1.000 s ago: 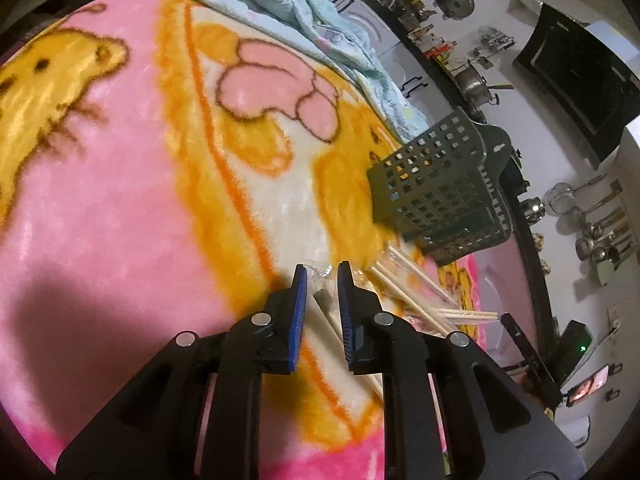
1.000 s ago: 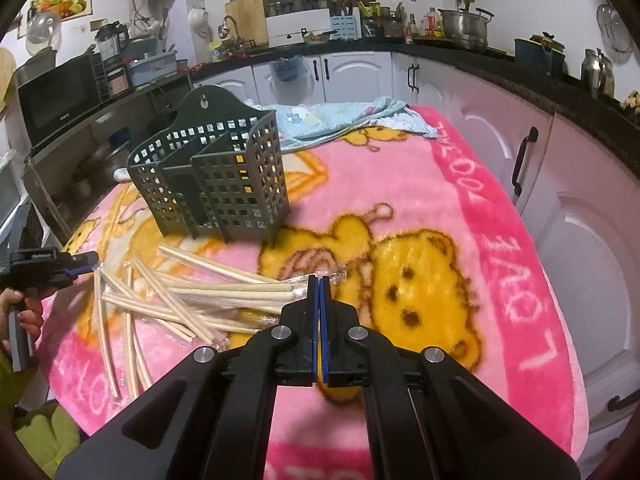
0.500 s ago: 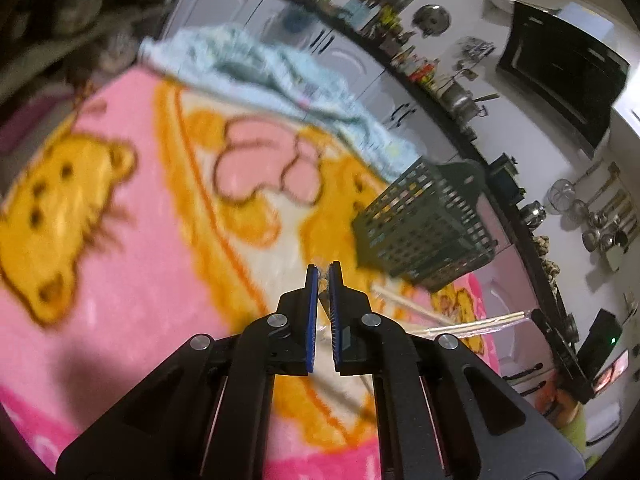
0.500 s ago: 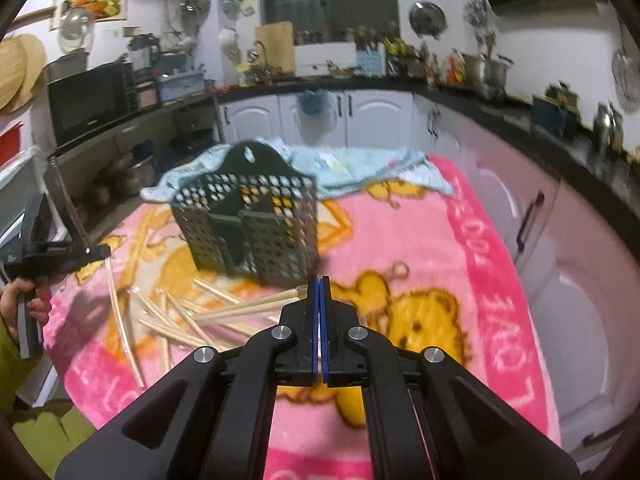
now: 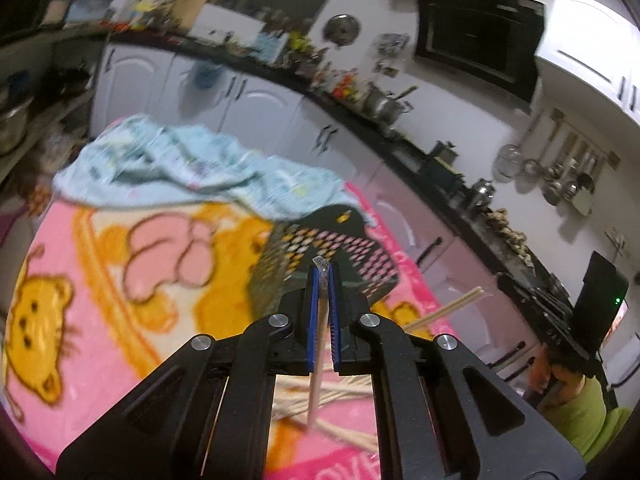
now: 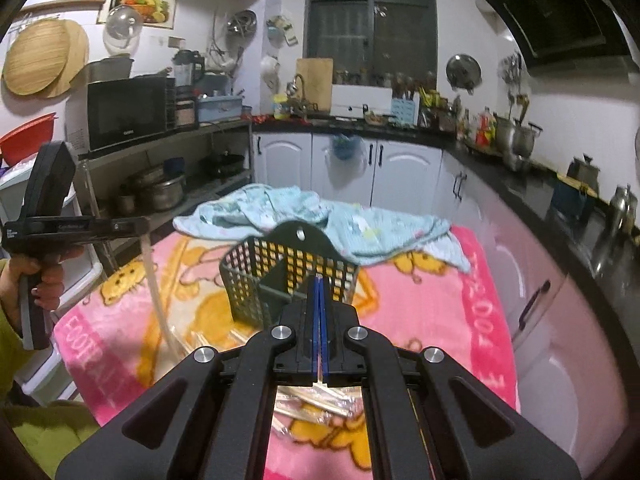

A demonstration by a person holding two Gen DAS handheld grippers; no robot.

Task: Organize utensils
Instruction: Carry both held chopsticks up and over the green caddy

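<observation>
Blanket (image 6: 420, 304) first: pink with yellow bears, it covers the whole counter we work over, and a light blue cloth (image 6: 304, 216) lies bunched at its far end. Next in size is the dark perforated utensil caddy (image 6: 288, 276), standing upright mid-blanket with a divider between its compartments; it looks empty from the right wrist view. Loose chopsticks (image 6: 316, 400), some in clear wrappers, lie scattered on the blanket in front of it.

Our left claw (image 5: 323, 320) is closed on a single wrapped chopstick (image 5: 316, 392), which hangs nearly vertical below the pads with only a short stub above. Our right claw (image 6: 319, 324) has its pads pressed almost together; a sliver of pale material shows at their base, but we cannot tell whether it grips a chopstick.

We judge the carry to the caddy as the step in hand. The risks: the slick wrapper could let the stick slide out of the pinch, its long free end could swing and catch the caddy rim or divider, and a nudge on the soft blanket could tip the light caddy over.
</observation>
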